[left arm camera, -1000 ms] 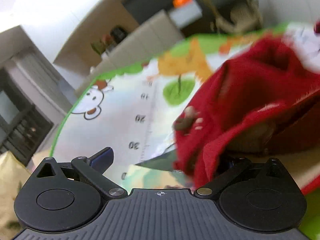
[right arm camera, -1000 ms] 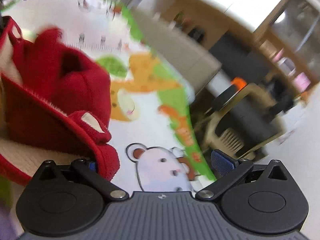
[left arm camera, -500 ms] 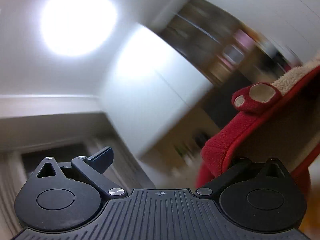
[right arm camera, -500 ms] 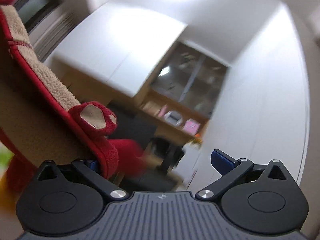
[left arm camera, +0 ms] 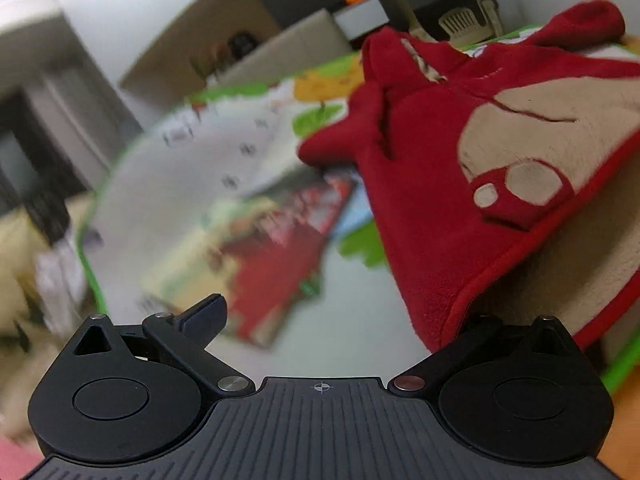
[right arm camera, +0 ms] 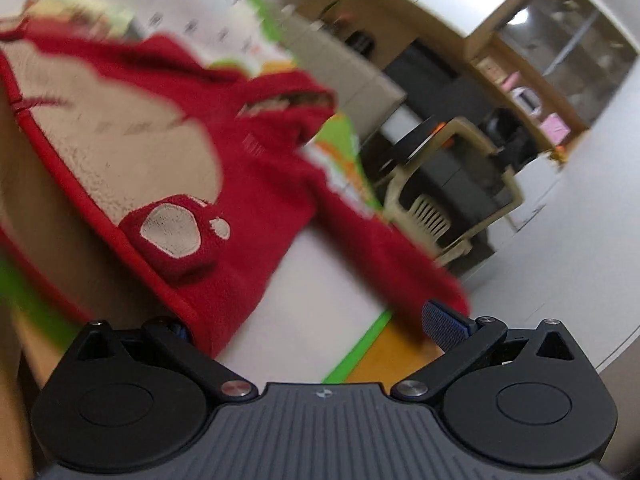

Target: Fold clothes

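Note:
A red fleece hooded garment (left arm camera: pixel 420 200) with a beige front panel and beige paw patches is spread over the colourful play mat (left arm camera: pixel 240 140). My left gripper (left arm camera: pixel 340 316) has its jaws wide apart. The garment's red hem lies over its right finger and hides the tip, while the left fingertip (left arm camera: pixel 204 312) is bare. In the right wrist view the same garment (right arm camera: pixel 248 184) stretches away to the left. My right gripper (right arm camera: pixel 308 320) is also wide apart. The hem covers its left finger, and the blue right pad (right arm camera: pixel 440 320) is free.
A blurred red and yellow picture book or board (left arm camera: pixel 272 248) lies on the mat left of the garment. A beige plastic chair (right arm camera: pixel 440 200) stands beyond the mat's (right arm camera: pixel 312 280) green border. Cabinets and a dark unit line the far wall.
Half a second ago both cameras pointed up at the ceiling with the garment raised. Both have now swung down and the garment is laid out over the mat.

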`<act>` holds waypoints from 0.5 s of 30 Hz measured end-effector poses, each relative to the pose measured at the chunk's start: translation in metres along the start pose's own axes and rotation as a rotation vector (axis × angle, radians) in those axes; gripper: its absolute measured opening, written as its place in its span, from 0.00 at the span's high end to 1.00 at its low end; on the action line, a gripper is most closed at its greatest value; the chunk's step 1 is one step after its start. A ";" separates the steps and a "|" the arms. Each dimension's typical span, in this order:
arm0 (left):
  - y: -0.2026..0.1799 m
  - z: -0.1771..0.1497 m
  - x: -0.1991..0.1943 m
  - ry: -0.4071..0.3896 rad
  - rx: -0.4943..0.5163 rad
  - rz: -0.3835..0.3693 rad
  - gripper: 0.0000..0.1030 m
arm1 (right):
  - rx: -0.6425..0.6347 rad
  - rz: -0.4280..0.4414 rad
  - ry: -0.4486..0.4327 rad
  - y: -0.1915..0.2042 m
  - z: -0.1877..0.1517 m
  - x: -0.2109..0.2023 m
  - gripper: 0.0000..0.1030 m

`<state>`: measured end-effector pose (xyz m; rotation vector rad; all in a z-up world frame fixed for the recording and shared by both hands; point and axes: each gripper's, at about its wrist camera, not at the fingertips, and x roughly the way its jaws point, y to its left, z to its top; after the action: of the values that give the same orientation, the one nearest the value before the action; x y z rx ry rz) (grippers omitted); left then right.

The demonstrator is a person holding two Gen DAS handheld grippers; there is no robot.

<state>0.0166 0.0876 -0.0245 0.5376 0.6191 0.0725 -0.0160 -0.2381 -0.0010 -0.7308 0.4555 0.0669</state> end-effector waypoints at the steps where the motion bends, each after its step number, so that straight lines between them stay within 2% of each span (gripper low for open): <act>1: 0.002 0.001 -0.004 0.011 -0.004 -0.028 0.00 | -0.007 0.005 0.017 0.002 -0.003 0.001 0.00; 3: 0.000 -0.003 -0.012 0.023 0.012 -0.071 0.00 | -0.005 0.026 0.035 -0.001 -0.009 -0.004 0.00; 6: -0.002 -0.016 -0.027 0.030 0.040 -0.137 0.00 | -0.041 0.084 0.013 -0.008 -0.019 -0.018 0.00; 9: 0.012 -0.014 -0.032 0.031 -0.012 -0.232 0.00 | -0.120 0.140 -0.043 -0.020 -0.021 -0.027 0.00; 11: 0.021 -0.010 -0.044 0.020 -0.070 -0.329 0.00 | -0.147 0.178 -0.089 -0.028 -0.019 -0.036 0.00; 13: 0.040 -0.004 -0.054 -0.024 -0.149 -0.421 0.00 | -0.055 0.275 -0.157 -0.046 -0.012 -0.051 0.00; 15: 0.060 0.003 -0.065 -0.086 -0.226 -0.479 0.00 | 0.063 0.377 -0.224 -0.067 -0.004 -0.064 0.00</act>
<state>-0.0293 0.1238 0.0422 0.1631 0.6322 -0.3281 -0.0604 -0.2848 0.0656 -0.5599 0.3744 0.4813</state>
